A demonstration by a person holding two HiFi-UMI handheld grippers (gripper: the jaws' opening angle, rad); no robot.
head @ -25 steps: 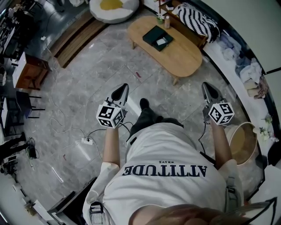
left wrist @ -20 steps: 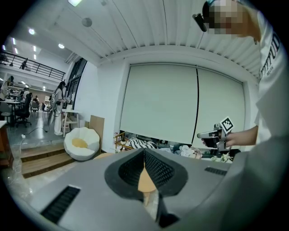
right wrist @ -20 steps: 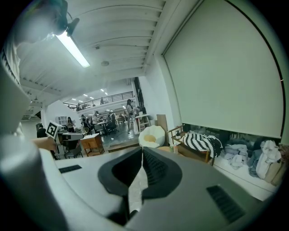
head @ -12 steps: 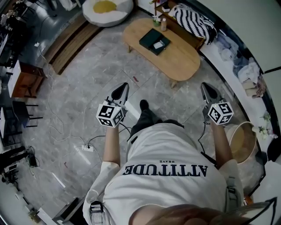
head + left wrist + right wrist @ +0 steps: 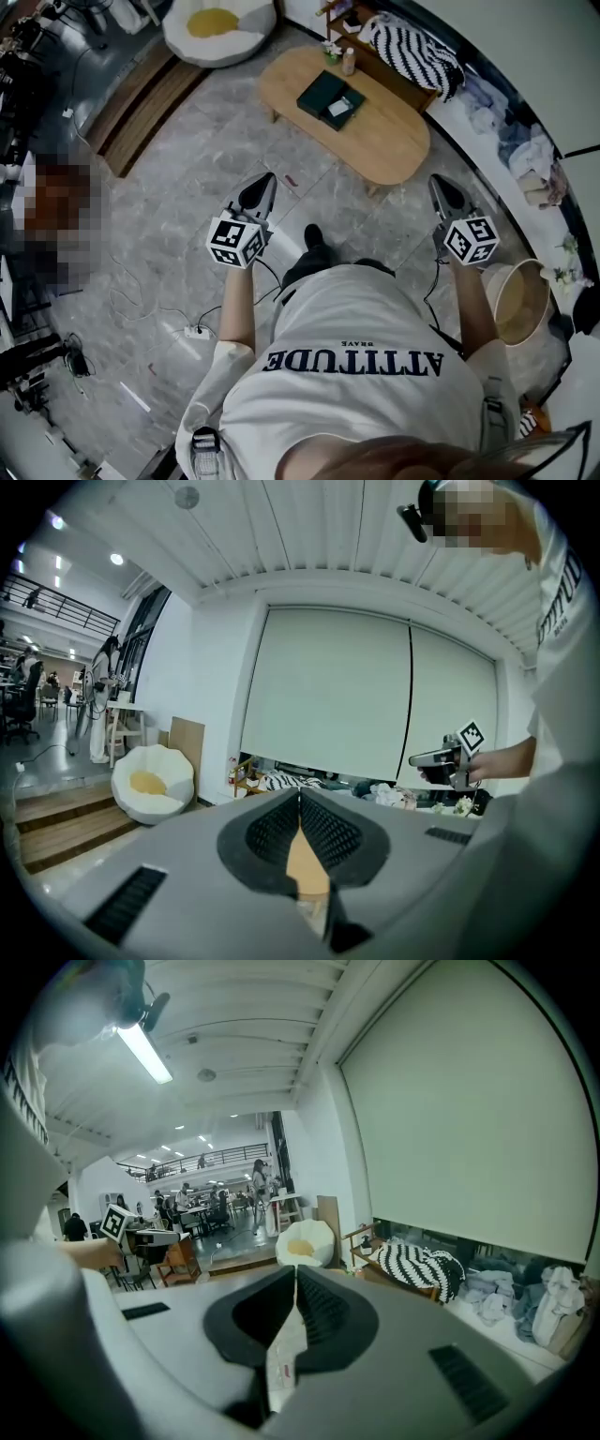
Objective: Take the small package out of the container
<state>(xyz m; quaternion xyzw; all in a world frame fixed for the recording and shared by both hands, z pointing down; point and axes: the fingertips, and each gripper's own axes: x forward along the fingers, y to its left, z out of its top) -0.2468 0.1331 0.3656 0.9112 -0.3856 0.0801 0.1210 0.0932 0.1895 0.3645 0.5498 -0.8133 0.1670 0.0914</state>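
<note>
- Left claw (image 5: 264, 183) and right claw (image 5: 439, 183): both pressed together and empty, held out ahead of the person. This is judged an approach posture, since nothing is within reach.
- Container (image 5: 323, 92): a dark tray on the left half of the wooden surface (image 5: 389, 141), well apart from both claws.
- Small package (image 5: 340, 107): pale, lying inside the container, untouched.

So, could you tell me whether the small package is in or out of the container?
In: the small package lies inside the dark open container on the wooden table.
</note>
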